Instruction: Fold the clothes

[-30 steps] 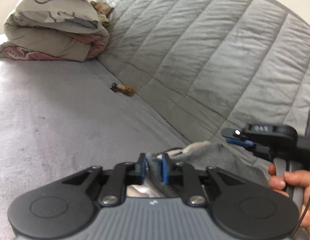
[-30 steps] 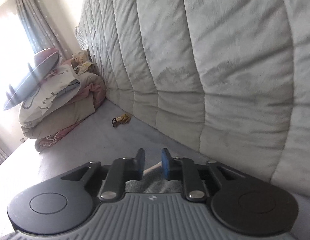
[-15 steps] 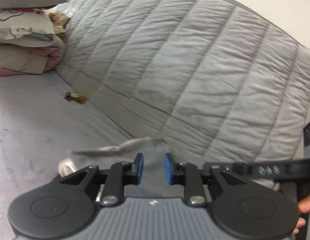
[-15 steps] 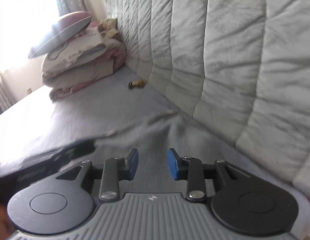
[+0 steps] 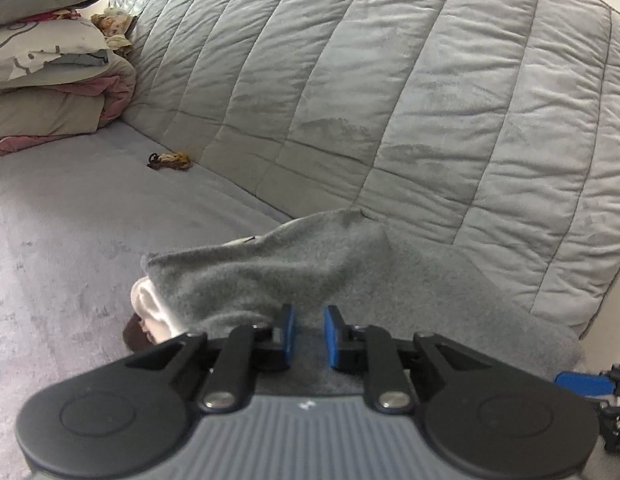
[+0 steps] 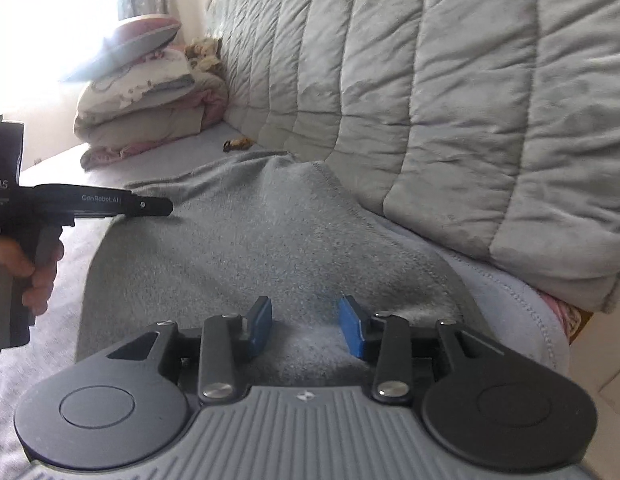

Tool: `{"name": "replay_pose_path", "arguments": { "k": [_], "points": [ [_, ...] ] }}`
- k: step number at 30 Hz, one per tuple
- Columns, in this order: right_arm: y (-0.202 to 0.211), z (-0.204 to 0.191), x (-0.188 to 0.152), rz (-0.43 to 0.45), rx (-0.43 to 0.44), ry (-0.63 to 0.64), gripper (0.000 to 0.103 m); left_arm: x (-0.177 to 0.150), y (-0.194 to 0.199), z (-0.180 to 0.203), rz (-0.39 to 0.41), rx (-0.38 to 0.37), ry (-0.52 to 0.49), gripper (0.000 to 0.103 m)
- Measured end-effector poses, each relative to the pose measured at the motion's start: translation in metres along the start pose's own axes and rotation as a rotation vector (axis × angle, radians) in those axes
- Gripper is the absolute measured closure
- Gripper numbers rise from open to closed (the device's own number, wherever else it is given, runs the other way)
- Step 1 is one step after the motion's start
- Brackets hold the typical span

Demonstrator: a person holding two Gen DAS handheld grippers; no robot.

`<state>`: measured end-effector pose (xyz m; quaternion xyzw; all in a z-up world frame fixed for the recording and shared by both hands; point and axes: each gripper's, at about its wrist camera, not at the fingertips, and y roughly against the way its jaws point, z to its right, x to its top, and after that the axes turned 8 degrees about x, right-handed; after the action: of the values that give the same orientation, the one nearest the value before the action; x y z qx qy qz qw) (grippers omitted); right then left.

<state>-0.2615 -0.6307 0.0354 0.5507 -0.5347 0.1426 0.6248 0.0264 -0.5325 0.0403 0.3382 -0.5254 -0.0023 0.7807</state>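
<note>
A grey fleece garment (image 5: 294, 276) lies spread on the grey bed next to the quilted backrest; it also shows in the right wrist view (image 6: 250, 248). A white and brown piece (image 5: 148, 312) sticks out under its left edge. My left gripper (image 5: 309, 334) hovers over the garment's near edge, jaws a little apart, holding nothing. My right gripper (image 6: 306, 326) is open wide over the garment, empty. The left gripper (image 6: 150, 205) also shows at the left of the right wrist view, held by a hand.
A quilted grey backrest (image 5: 389, 100) rises behind the garment. A stack of folded bedding and pillows (image 5: 50, 64) sits at the far left. A small brown hair tie (image 5: 170, 160) lies on the bed (image 5: 70, 240) by the backrest.
Both grippers let go of the garment and opened. It now lies spread on the bed. The right gripper opened wider and both pulled back a little.
</note>
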Motion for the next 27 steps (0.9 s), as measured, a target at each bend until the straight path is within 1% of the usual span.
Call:
{"name": "replay_pose_path", "arguments": {
  "k": [1,2,3,5,8,15,18,21,24,27],
  "points": [
    [0.006,-0.001,0.001,0.013,0.003,-0.008,0.061,0.001,0.006,0.001,0.007,-0.007,0.011,0.077],
    [0.012,-0.002,0.002,0.027,0.003,-0.008,0.061,0.000,0.014,0.002,0.019,-0.023,0.014,0.069],
    [0.018,-0.004,0.001,0.044,0.000,0.005,0.059,0.000,0.022,0.003,0.030,-0.040,0.016,0.066],
    [0.029,-0.007,0.001,0.077,-0.010,0.032,0.056,-0.003,0.035,0.007,0.046,-0.070,0.007,0.066],
    [0.041,-0.004,-0.003,0.102,-0.060,0.056,0.056,-0.014,0.053,0.021,0.045,-0.127,-0.021,0.066],
    [0.062,0.033,-0.014,0.113,-0.107,-0.089,0.055,-0.044,0.081,0.070,0.035,-0.257,-0.159,0.066],
    [0.066,0.050,-0.019,0.119,-0.106,-0.185,0.055,-0.056,0.088,0.086,0.024,-0.301,-0.208,0.066],
    [0.067,0.067,-0.025,0.116,-0.105,-0.292,0.055,-0.067,0.094,0.097,0.024,-0.331,-0.243,0.066],
    [0.063,0.080,-0.033,0.101,-0.108,-0.384,0.055,-0.076,0.094,0.102,-0.009,-0.342,-0.267,0.066],
    [0.056,0.083,-0.040,0.068,-0.148,-0.397,0.055,-0.085,0.090,0.104,-0.040,-0.330,-0.289,0.067]
  ]
}}
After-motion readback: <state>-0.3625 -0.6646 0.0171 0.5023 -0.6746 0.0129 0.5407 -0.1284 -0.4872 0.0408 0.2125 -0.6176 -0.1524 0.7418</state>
